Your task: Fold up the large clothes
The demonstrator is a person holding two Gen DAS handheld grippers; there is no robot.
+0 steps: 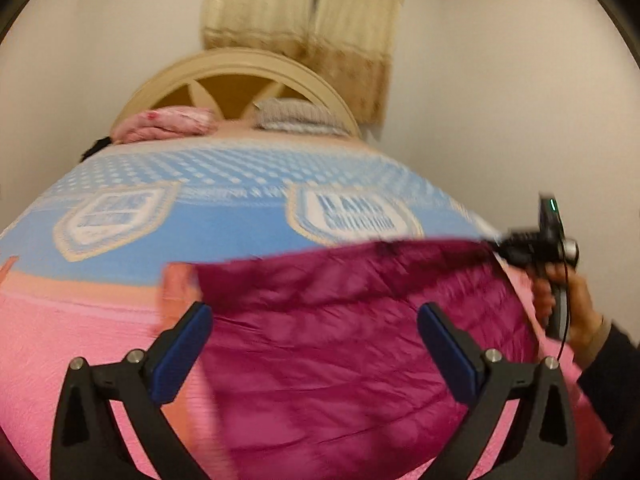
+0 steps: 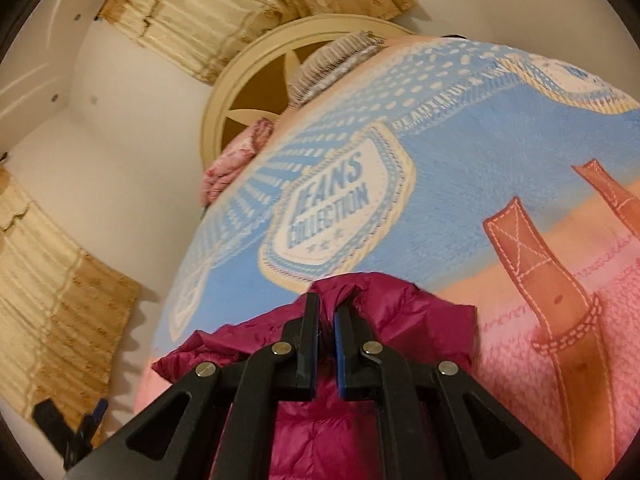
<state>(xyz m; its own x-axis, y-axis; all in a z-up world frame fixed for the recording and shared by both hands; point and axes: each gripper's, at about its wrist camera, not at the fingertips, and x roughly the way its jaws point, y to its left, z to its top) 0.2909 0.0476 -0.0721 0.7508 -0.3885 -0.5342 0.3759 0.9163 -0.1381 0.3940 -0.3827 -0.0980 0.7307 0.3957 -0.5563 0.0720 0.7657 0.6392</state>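
Note:
A magenta quilted jacket (image 1: 352,344) lies on the bed's pink and blue blanket (image 1: 168,236). My left gripper (image 1: 314,316) is open and empty, its blue-padded fingers spread just above the jacket's near part. My right gripper (image 2: 327,312) is shut on a bunched edge of the jacket (image 2: 400,312) and holds it over the blanket (image 2: 460,184). The right gripper also shows in the left wrist view (image 1: 500,246), held by a hand at the jacket's far right corner.
A cream headboard (image 1: 240,76) stands at the far end of the bed with a pink pillow (image 1: 164,124) and a grey pillow (image 1: 296,116). Beige curtains (image 1: 304,12) hang behind. White walls flank the bed.

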